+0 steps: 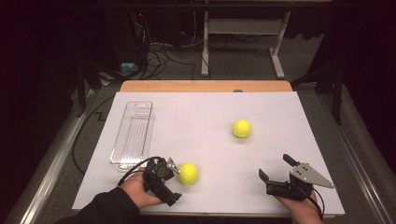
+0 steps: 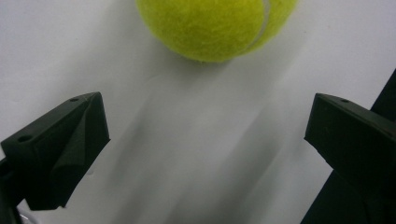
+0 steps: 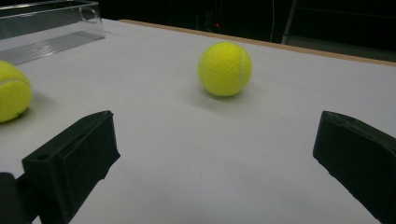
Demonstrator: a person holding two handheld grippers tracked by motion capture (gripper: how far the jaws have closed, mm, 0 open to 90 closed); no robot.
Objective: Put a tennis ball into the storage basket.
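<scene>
Two yellow tennis balls lie on the white sheet. The near ball (image 1: 188,173) rests just ahead of my left gripper (image 1: 173,181), whose jaws stand wide open and apart from it. In the left gripper view this ball (image 2: 210,25) sits beyond the tips of the left gripper (image 2: 208,119), with bare sheet between the jaws. The far ball (image 1: 242,128) lies mid-table. My right gripper (image 1: 276,167) is open at the front right and holds nothing. In the right gripper view the right gripper (image 3: 215,135) faces the far ball (image 3: 225,68), and the near ball (image 3: 13,97) is at the left edge.
A clear plastic tray (image 1: 132,135) lies lengthwise at the left of the sheet, seen too as the tray (image 3: 46,18) at the upper left of the right gripper view. The wooden table edge (image 1: 205,86) runs along the back. Cables and a desk frame stand on the floor beyond.
</scene>
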